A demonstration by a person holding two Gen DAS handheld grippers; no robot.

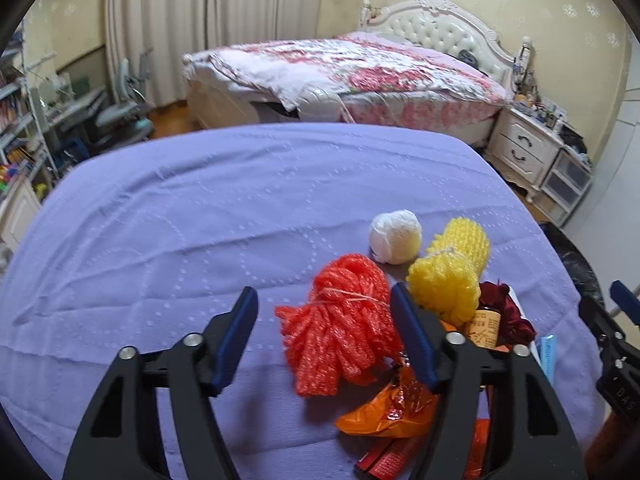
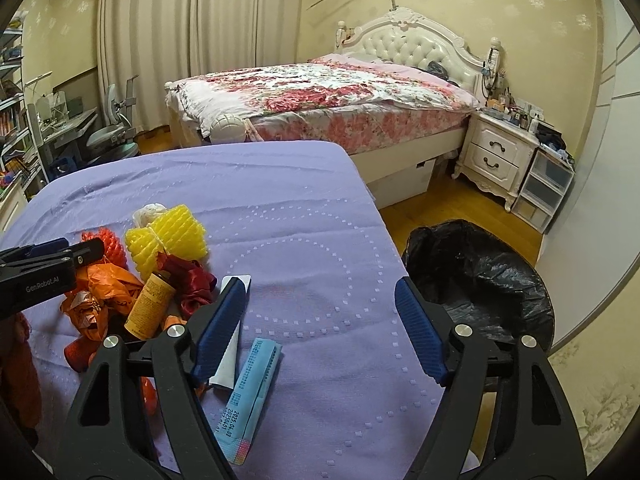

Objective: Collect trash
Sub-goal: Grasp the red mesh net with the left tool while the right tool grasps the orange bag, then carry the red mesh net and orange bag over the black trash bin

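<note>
Progress: early, by the look of it; whole pile of trash on the purple cloth (image 2: 320, 216), nothing visibly binned.
Left to do: every piece to be lifted and carried to the bin.
Bin: black-lined trash bin (image 2: 480, 272) on the floor off the table's edge, at 3 o'clock in the right wrist view; inside dark, contents cannot be told.
Pile, left wrist view: red foam net (image 1: 340, 324) near centre, yellow foam net (image 1: 448, 272) at 2 o'clock from it, white ball (image 1: 395, 236) at 12 o'clock from the yellow one, orange plastic bag (image 1: 396, 408) at 5 o'clock.
Pile, right wrist view: small yellow bottle (image 2: 150, 306) and dark red ribbon (image 2: 192, 284) at 9 o'clock, blue packet (image 2: 252, 392) and white tube (image 2: 234, 332) at 6 o'clock.
Left gripper (image 1: 324, 344): released, partly spread, red net between the fingers, not yet pinched.
Right gripper (image 2: 320, 328): released, wide, only cloth between the fingers; white tube just under the left finger.
</note>
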